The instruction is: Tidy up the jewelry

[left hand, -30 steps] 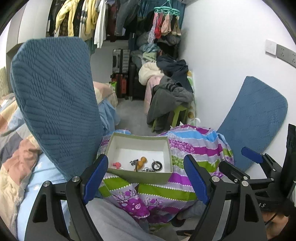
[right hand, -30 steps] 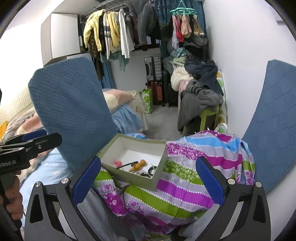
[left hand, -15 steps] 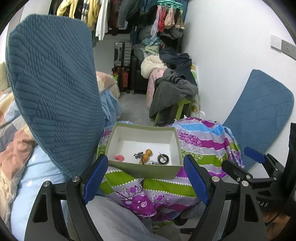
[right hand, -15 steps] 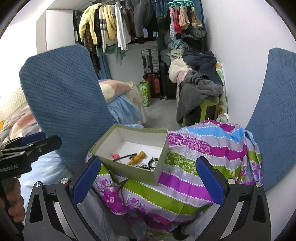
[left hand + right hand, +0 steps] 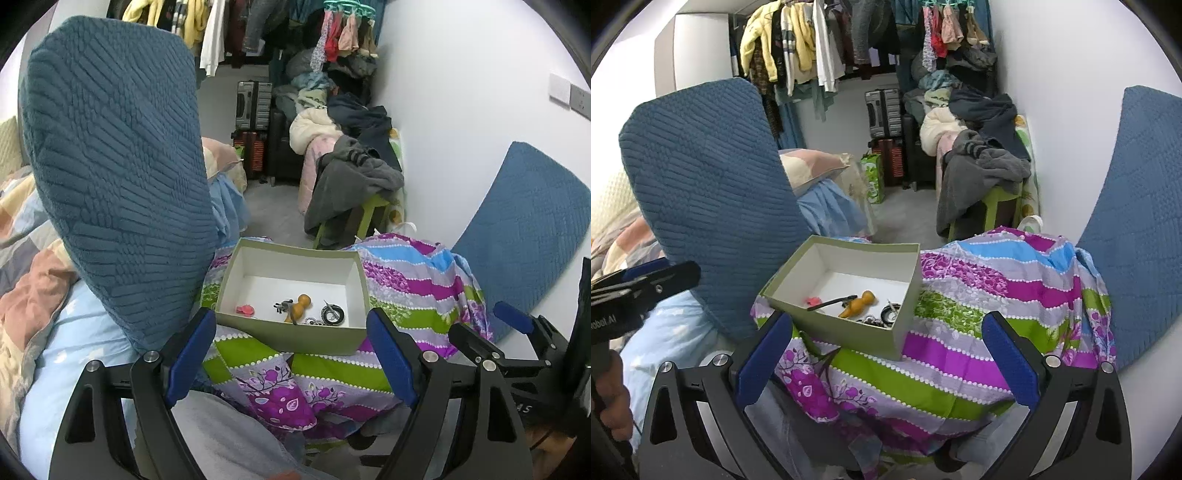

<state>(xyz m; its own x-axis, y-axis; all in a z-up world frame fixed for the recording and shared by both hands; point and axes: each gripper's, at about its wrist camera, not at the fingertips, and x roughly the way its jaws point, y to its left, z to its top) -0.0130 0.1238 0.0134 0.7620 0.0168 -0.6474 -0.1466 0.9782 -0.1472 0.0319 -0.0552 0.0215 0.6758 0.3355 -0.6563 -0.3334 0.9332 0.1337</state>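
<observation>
Jewelry: small pieces lie loose on the white floor of the box (image 5: pixel 291 334), gathered toward its near wall: a pink piece (image 5: pixel 245 309) at the left, an amber gourd-shaped piece (image 5: pixel 299 307) in the middle, a dark ring (image 5: pixel 333 314) at the right, a beaded strand (image 5: pixel 313 320) just beside it.
Box: open, green outside, resting on the striped cloth (image 5: pixel 979 295) at its left edge, so both tools can come in from above.
Stage: jewelry in the box fits either sorted or waiting.
Left gripper (image 5: pixel 291 352): jaws wide apart, nothing between them, level with the box's near wall.
Right gripper (image 5: pixel 886 354): also spread wide and holding nothing, near the box.
Surroundings: blue cushions (image 5: pixel 110 177) flank the cloth.
</observation>
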